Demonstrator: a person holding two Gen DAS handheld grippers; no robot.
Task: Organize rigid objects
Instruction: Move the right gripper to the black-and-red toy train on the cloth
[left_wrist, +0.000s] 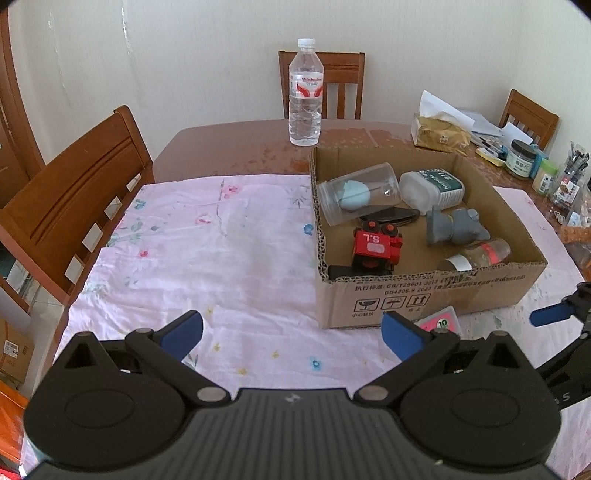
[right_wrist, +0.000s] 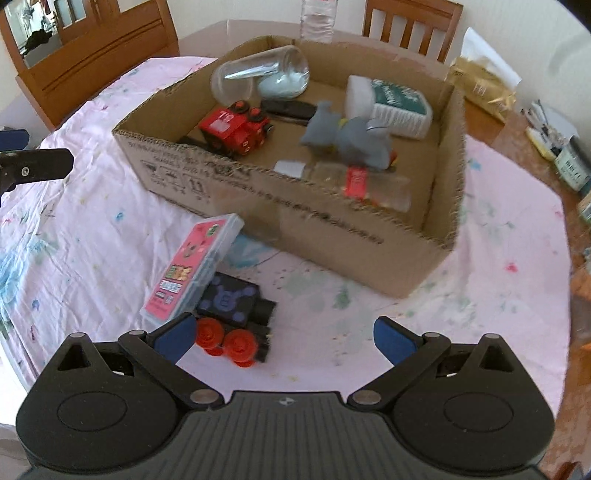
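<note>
Most of the sorting looks done, judging by how things lie: the shallow open cardboard box (right_wrist: 332, 206) on the pink flowered cloth (left_wrist: 207, 251) already holds a clear plastic cylinder with a pale blue ball inside (left_wrist: 358, 192), a frosted white container with a dark green label (left_wrist: 432, 186), a grey rubbery animal figure (right_wrist: 347, 136), a red toy locomotive with black wheels (right_wrist: 236, 127), a small clear jar with a red label lying on its side (left_wrist: 480, 254) and a dark flat object between them that is too obscured to name. Two pieces remain outside, just beside the box's near wall — a flat pink card case in clear plastic (right_wrist: 192, 269), propped at a tilt, and a black toy wagon with red wheels and a blue pattern (right_wrist: 236, 314) tipped on its side, the case's lower edge resting against it. A clear plastic water bottle (left_wrist: 306, 96) stands upright on the bare wooden table (left_wrist: 221, 147) beyond the box, and whether it counts as part of the job cannot be told. The right gripper (right_wrist: 284, 338) is low over the cloth, angled toward the box, its jaws spread wide and empty, the left blue pad (right_wrist: 175, 338) just beside the wagon's red wheels — so the wagon seems the likely next pick. The left gripper (left_wrist: 291, 334) hovers level over the empty stretch of cloth to the left of the box, jaws likewise wide apart with nothing between them.
</note>
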